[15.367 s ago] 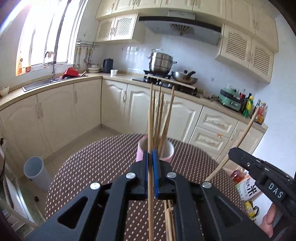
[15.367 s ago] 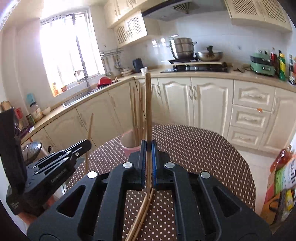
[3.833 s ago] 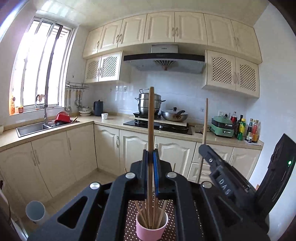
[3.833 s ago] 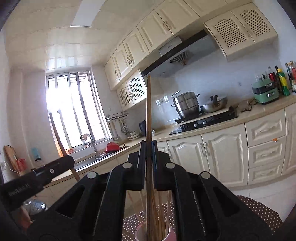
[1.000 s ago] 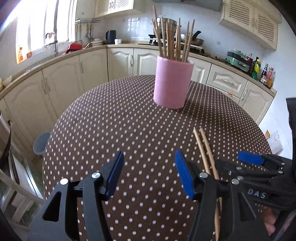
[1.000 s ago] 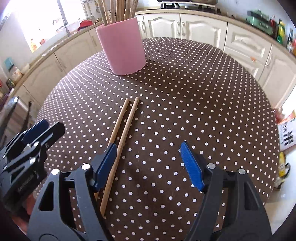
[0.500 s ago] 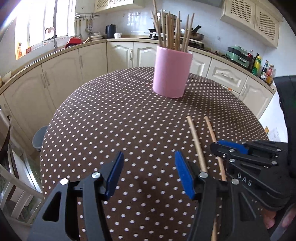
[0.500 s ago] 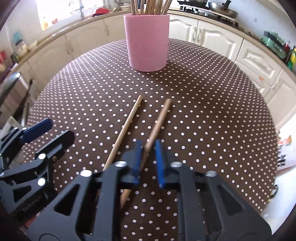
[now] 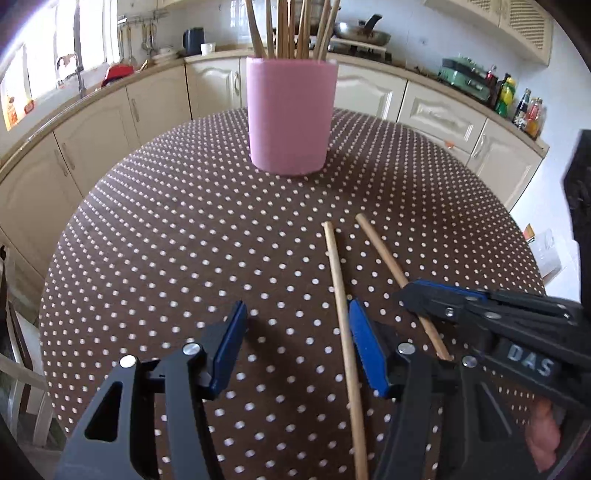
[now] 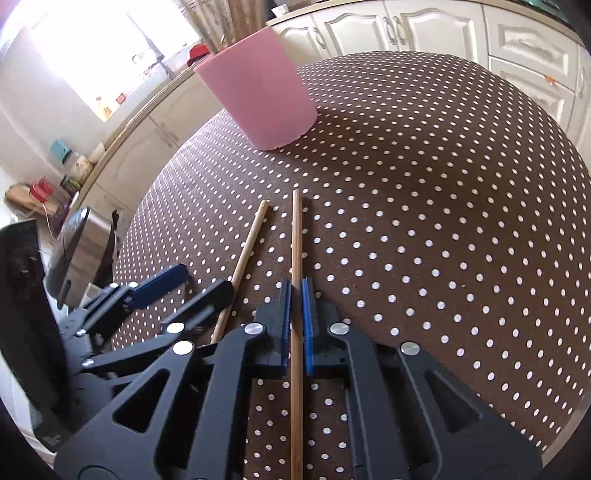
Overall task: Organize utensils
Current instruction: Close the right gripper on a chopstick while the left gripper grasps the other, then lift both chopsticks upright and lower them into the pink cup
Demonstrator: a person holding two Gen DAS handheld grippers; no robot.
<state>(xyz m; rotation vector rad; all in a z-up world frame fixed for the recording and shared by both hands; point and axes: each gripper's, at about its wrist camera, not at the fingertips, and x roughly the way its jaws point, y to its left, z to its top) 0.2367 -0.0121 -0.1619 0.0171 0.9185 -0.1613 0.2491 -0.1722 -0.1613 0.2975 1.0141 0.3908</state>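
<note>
Two wooden chopsticks lie on the brown polka-dot table. My right gripper (image 10: 295, 291) is shut on the right chopstick (image 10: 295, 236), which also shows in the left wrist view (image 9: 384, 254) under the right gripper (image 9: 413, 295). My left gripper (image 9: 295, 325) is open, low over the table, with the left chopstick (image 9: 338, 280) just inside its right finger. That chopstick also shows in the right wrist view (image 10: 249, 240), beside the left gripper (image 10: 192, 284). A pink cup (image 9: 291, 114) holding several chopsticks stands farther back on the table; it also shows in the right wrist view (image 10: 262, 92).
The round table (image 9: 166, 221) drops off at its edges. Cream kitchen cabinets (image 9: 436, 114) and a counter with a stove, a pan (image 9: 364, 35) and bottles run behind it. A metal appliance (image 10: 77, 243) sits beyond the table's left edge.
My right gripper has closed fully on the right chopstick. My left gripper has moved forward and right, so the left chopstick now lies between its open fingers.
</note>
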